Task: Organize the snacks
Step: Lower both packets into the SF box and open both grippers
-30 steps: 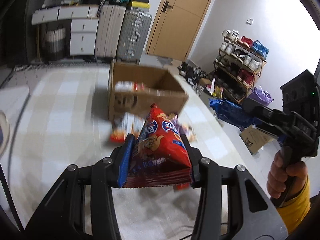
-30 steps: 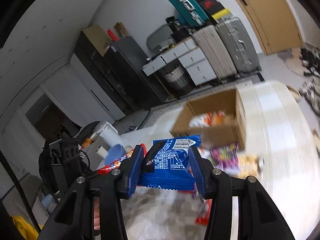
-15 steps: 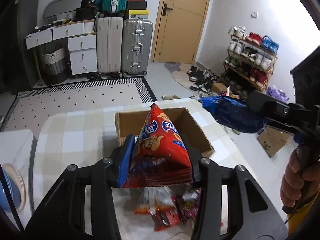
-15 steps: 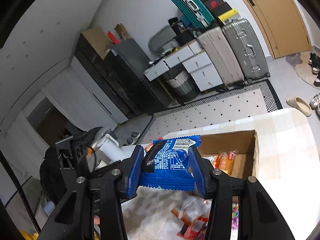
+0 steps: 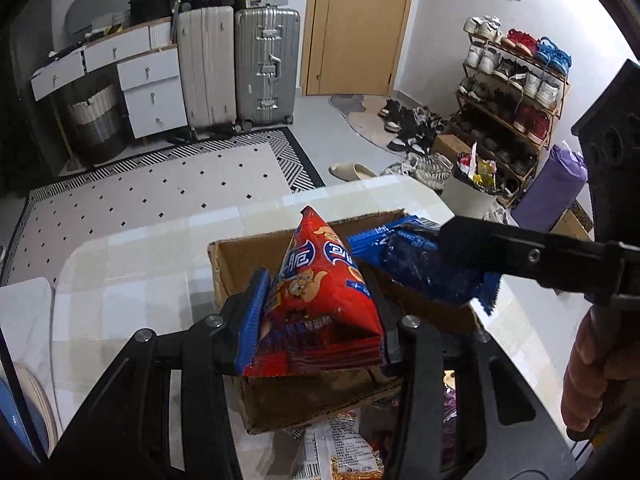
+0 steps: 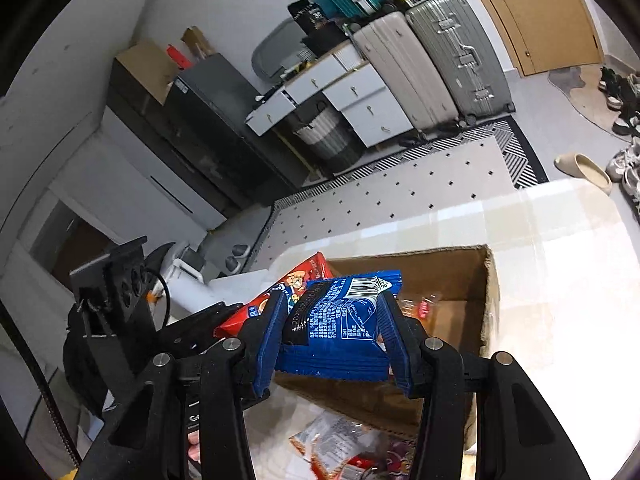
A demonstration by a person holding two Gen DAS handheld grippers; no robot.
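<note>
The left gripper [image 5: 316, 320] has its jaws clamped on a red triangular snack bag [image 5: 320, 304], blue pads pressing the bag's lower sides while its pointed top stands upright, and the bag hangs over the near part of an open cardboard box [image 5: 256, 248]. The right gripper [image 6: 334, 342] has its jaws clamped on a blue snack packet [image 6: 340, 320], barcode side up, the crimped edge of the packet sticking out toward the camera below the pads. In the left wrist view the blue packet sits just right of the red bag, above the box's right-hand wall, the two packs close together though I cannot tell whether they touch. In the right wrist view the red bag shows just left of the blue packet, above the box's left corner. Inside the box a few small wrapped snacks [image 6: 420, 308] lie on the bottom. The box rests on a pale, glossy checked bench [image 5: 132, 280], and more loose snack packets [image 5: 340, 452] lie on the bench in front of the box, close to the camera. A hand [image 5: 592, 364] grips the handle of the right gripper at the right edge of the left wrist view. Beyond the bench are a patterned rug [image 5: 160, 192], two upright suitcases [image 5: 240, 64], a wooden door [image 5: 356, 24] and a shoe rack [image 5: 516, 92].
</note>
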